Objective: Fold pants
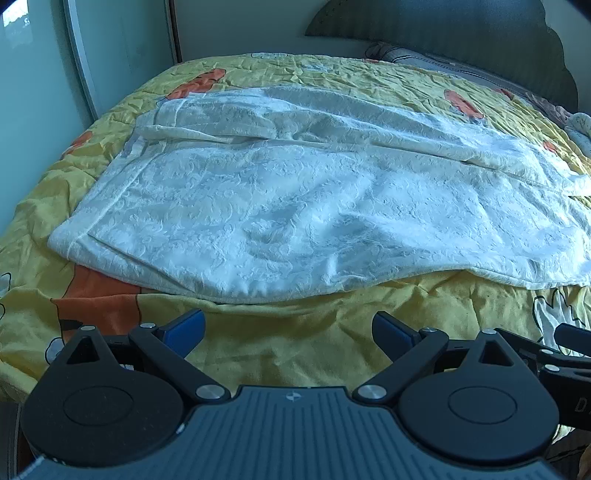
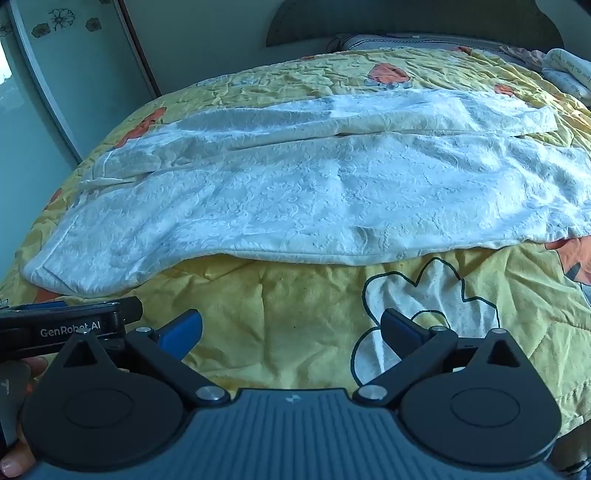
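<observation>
White textured pants (image 1: 295,192) lie spread flat across a yellow cartoon-print bedspread (image 1: 295,343), waistband at the left, legs running right. They also show in the right wrist view (image 2: 314,192). My left gripper (image 1: 288,328) is open and empty, held just short of the pants' near edge. My right gripper (image 2: 291,328) is open and empty, over the bedspread (image 2: 277,295) in front of the near leg. The left gripper's body (image 2: 70,325) shows at the left of the right wrist view.
A pale green wardrobe door (image 1: 37,74) stands left of the bed. A scalloped headboard (image 1: 443,22) and pillows (image 2: 565,70) are at the far right. The bed's near edge drops off below the grippers.
</observation>
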